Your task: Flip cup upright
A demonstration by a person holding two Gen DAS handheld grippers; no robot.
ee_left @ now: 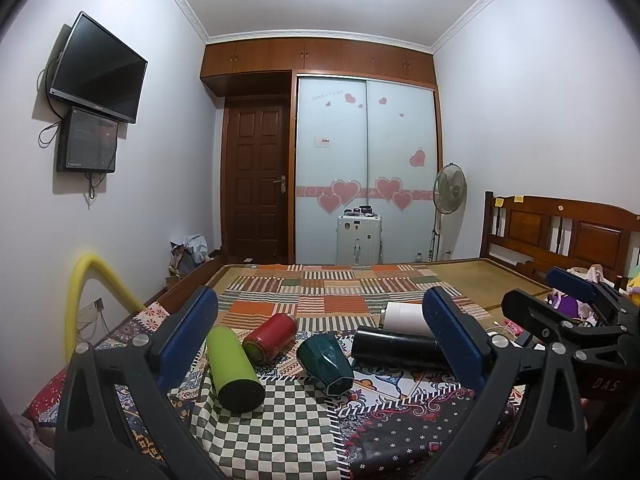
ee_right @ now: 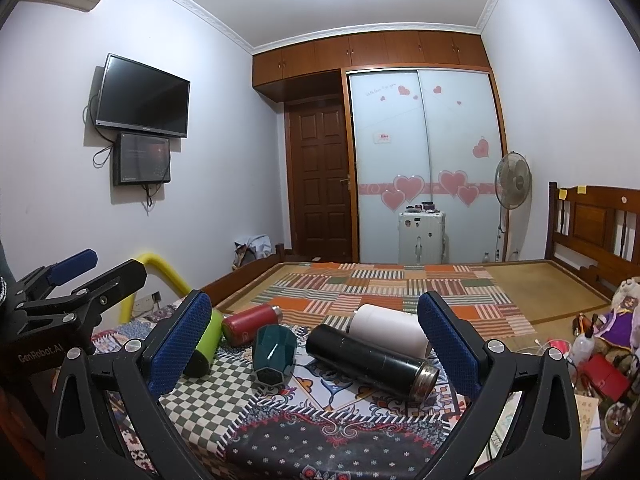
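Both tools, left [ee_left: 320, 344] and right [ee_right: 314, 342], are held released above the bed [ee_right: 560, 280]. The teal cup [ee_right: 274, 354] lies tipped between the bottles. It should be gripped across its body, then rotated base-down.

Each gripper [ee_left: 320, 344] [ee_right: 314, 344]: black frame, silver screws, blue textured pads [ee_right: 180, 344]

White bottle [ee_left: 404, 316] half hidden behind black flask [ee_left: 396, 349]; wardrobe lettering [ee_right: 382, 91] unreadable.
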